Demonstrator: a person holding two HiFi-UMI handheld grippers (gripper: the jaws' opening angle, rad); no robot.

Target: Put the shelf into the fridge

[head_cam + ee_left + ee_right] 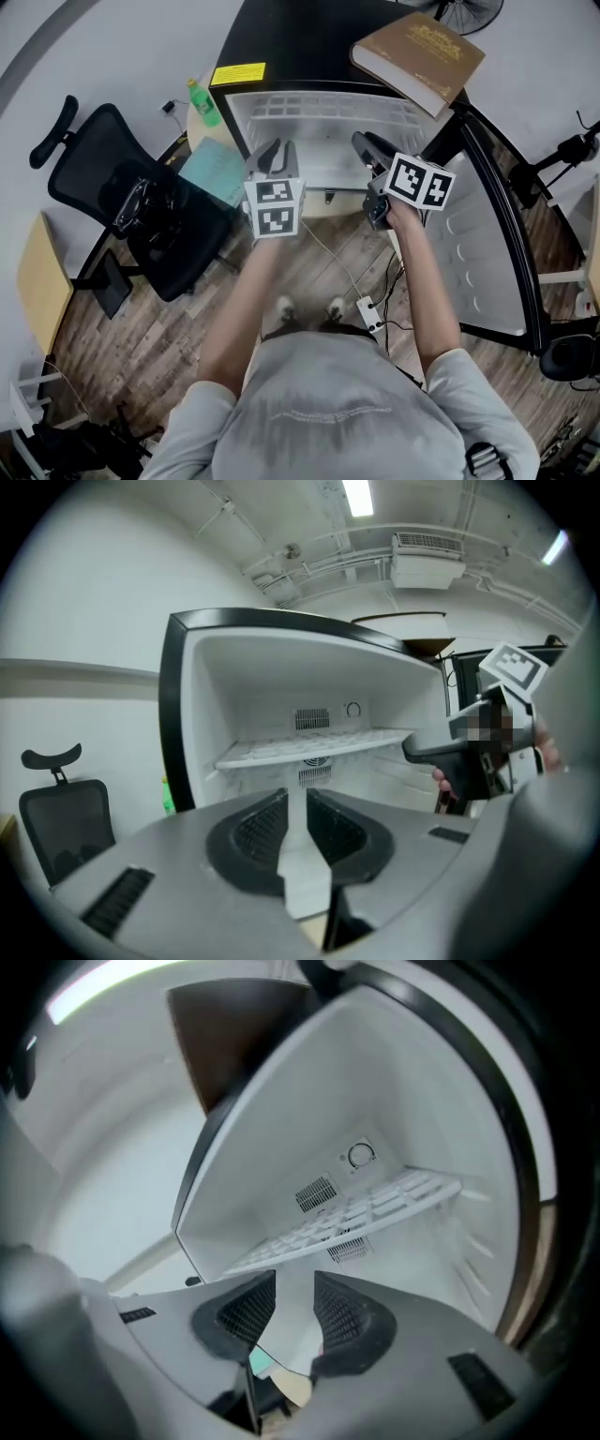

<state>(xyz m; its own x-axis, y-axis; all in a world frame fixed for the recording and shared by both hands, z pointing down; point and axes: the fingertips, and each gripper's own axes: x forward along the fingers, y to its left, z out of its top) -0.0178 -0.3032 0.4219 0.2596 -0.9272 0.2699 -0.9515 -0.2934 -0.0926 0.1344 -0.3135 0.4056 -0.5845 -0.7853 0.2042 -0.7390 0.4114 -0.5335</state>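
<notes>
While you stand facing the small black fridge (pixel 309 37), its door (pixel 487 253) hangs wide open on your right with the white inner lining showing. The white slatted shelf (pixel 319 747) is already inside the white compartment. It lies level from one side wall to the other, in front of the vent grille on the back wall, and neither tool touches it.

Your left gripper (pixel 298 803) is just outside the opening, aimed at the shelf. Its jaws are only a narrow slit apart and hold nothing. Your right gripper (pixel 295 1297) is beside it and rolled to one side, so the shelf looks slanted in the right gripper view. Its jaws are clearly wider apart than the left pair and are also empty.

On top of the fridge, a brown hardcover book (pixel 419 56) overhangs the right corner and a yellow label (pixel 237 73) sits near the left front edge. To the left of the fridge stands a green plastic bottle (pixel 203 101), and nearer you is a black office chair (pixel 131 206) on the wooden plank floor (pixel 141 347).
</notes>
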